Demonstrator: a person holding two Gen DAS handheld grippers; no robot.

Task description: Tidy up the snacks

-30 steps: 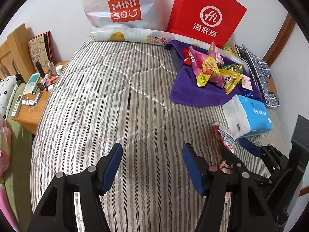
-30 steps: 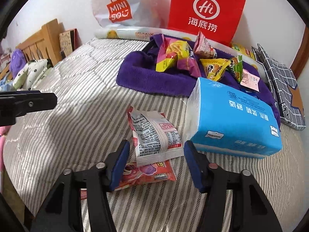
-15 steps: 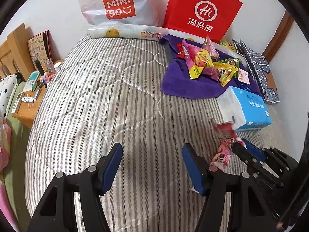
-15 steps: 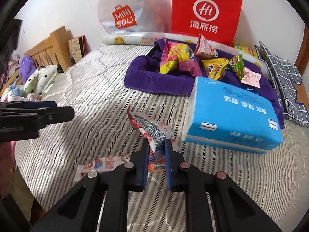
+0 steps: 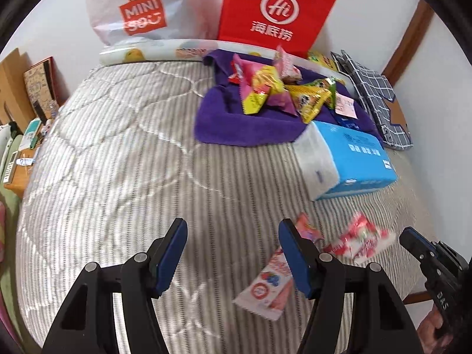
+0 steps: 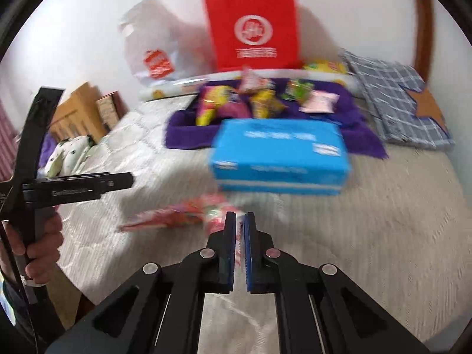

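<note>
Right tongs point(image 6: 239, 221): pinching the red-white crinkled snack packet point(image 5: 358, 240), near blue tissue pack point(image 6: 280, 156).
Left tongs point(image 5: 231, 253): half-wide, holding nothing, near same pack.

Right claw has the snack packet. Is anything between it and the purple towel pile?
Yes. The blue tissue pack lies on the bed directly between the right claw, shut on the red-and-white snack packet, and the purple towel. It would likely have to be carried over or around.

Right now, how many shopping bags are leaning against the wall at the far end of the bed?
2. The white Miniso plastic bag stands on the left, and the red Haidilao paper bag stands right beside it, behind the purple towel. Neither view shows another bag.
</note>
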